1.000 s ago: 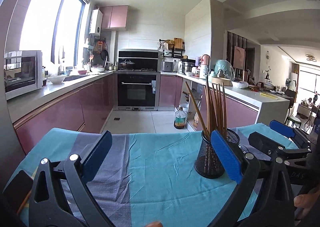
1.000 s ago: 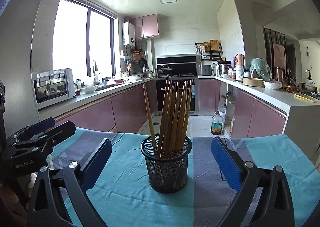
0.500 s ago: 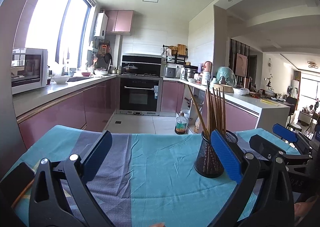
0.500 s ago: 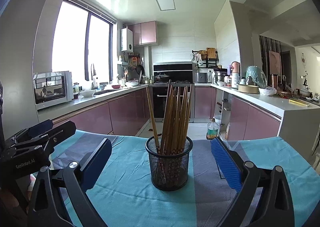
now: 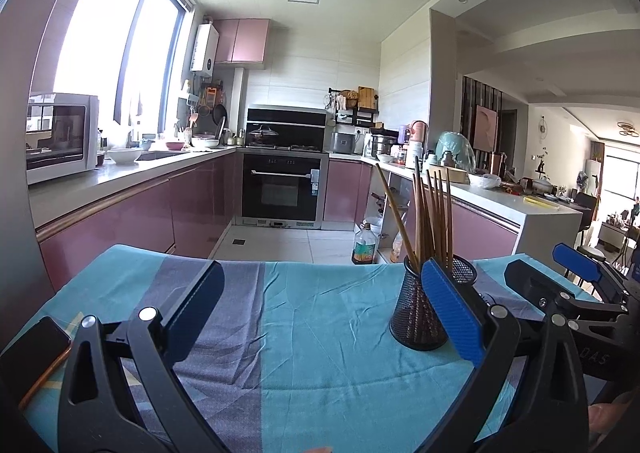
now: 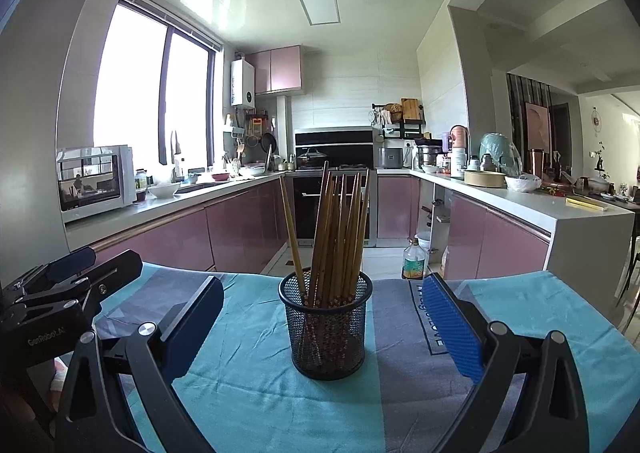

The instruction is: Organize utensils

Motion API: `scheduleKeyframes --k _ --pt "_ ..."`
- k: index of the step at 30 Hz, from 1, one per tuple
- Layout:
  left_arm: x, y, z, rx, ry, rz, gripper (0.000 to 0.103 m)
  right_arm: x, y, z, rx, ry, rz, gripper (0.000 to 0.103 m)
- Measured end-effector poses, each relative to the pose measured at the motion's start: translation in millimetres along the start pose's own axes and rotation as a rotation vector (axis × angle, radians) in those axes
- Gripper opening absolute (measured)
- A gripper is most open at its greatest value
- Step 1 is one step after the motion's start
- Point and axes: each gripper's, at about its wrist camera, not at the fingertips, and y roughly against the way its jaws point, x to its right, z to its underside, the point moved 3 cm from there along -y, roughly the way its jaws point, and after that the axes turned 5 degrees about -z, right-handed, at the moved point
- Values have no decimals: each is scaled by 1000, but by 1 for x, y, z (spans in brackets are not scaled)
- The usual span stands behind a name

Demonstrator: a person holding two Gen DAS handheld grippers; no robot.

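Note:
A black mesh holder (image 6: 327, 323) stands upright on the table with several brown wooden chopsticks (image 6: 340, 229) in it. It sits centred ahead of my right gripper (image 6: 322, 317), which is open and empty. In the left wrist view the holder (image 5: 420, 305) stands at the right, partly behind my right finger pad (image 5: 450, 309). My left gripper (image 5: 320, 309) is open and empty over bare cloth. The right gripper (image 5: 568, 285) also shows at the right edge of the left wrist view, and the left gripper (image 6: 56, 281) at the left edge of the right wrist view.
The table has a teal and grey striped cloth (image 5: 320, 333). A dark phone (image 5: 32, 357) lies at its near left edge. Beyond the table is a kitchen with pink cabinets, an oven (image 5: 282, 193) and a cluttered counter (image 6: 520, 193) at the right.
Both cameras have tilted slightly, so the table and holder sit a little lower and farther in view. Both grippers stay open and the holder has not moved.

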Motion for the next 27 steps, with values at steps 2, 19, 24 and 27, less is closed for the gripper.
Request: scheduleKeyframes --k 2,19,24,27 --pt "-1 0 0 1 0 -3 97 1 0 0 1 0 0 96" --pt "-2 1 4 1 -2 -9 97 1 4 0 -2 -3 15 96" --pt "-1 1 6 1 -7 -7 97 3 5 0 0 -7 16 96" --pt "0 1 6 1 -6 -8 97 3 5 -1 0 -6 17 96"
